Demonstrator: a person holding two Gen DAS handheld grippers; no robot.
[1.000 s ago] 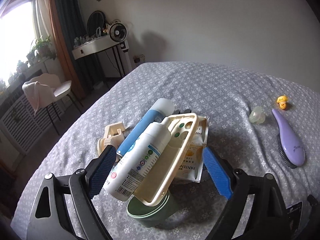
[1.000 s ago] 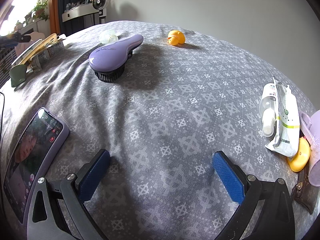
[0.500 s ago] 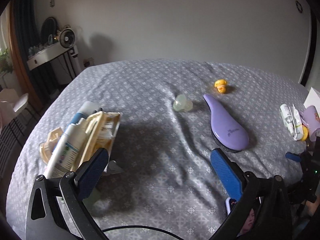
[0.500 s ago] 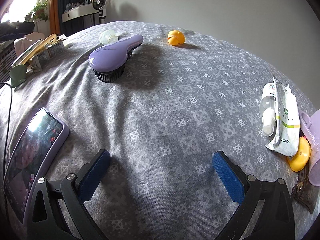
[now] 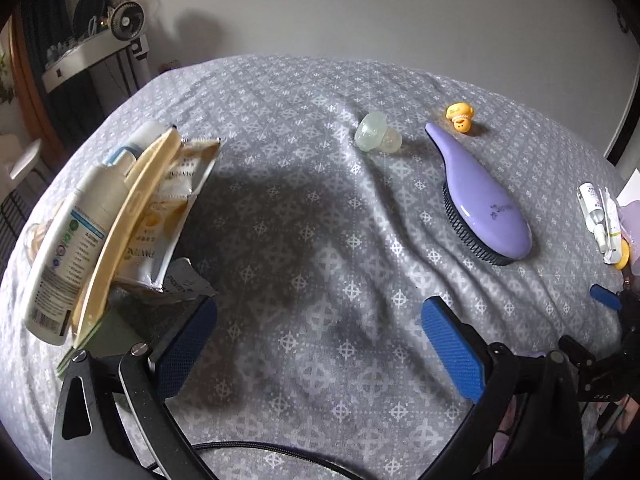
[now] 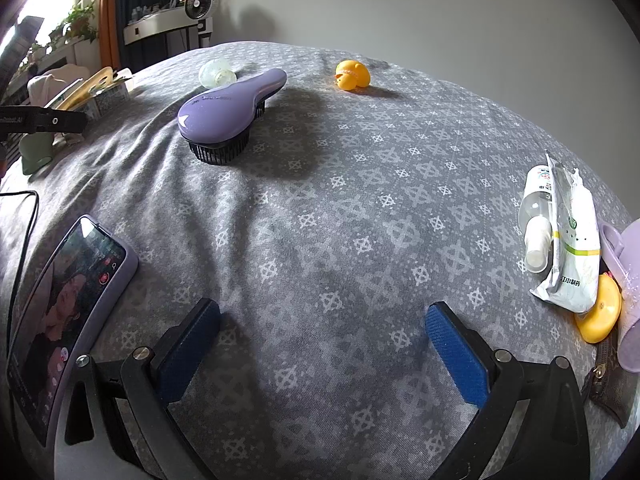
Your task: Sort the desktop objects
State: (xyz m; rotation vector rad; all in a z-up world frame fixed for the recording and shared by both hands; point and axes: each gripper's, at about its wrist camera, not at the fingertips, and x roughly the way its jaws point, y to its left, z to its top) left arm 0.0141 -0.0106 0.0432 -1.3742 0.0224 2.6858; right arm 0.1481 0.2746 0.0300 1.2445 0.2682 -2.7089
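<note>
In the right wrist view, the mug (image 6: 626, 280) is running off the right edge, showing only its handle and part of its wall; the pouch (image 6: 608, 380) below it is being cut off too, with just a zipper corner showing; the yellow thing (image 6: 600, 314) is lying half under the packet (image 6: 572, 256), its shape unclear; the phone (image 6: 60, 320) is slipping behind the gripper frame at the bottom left. In the left wrist view, the green cup (image 5: 108, 332) is sitting mostly hidden under the tray (image 5: 120, 232) and bottle (image 5: 72, 240); the print on the sachets (image 5: 168, 216) is staying too small to read.
</note>
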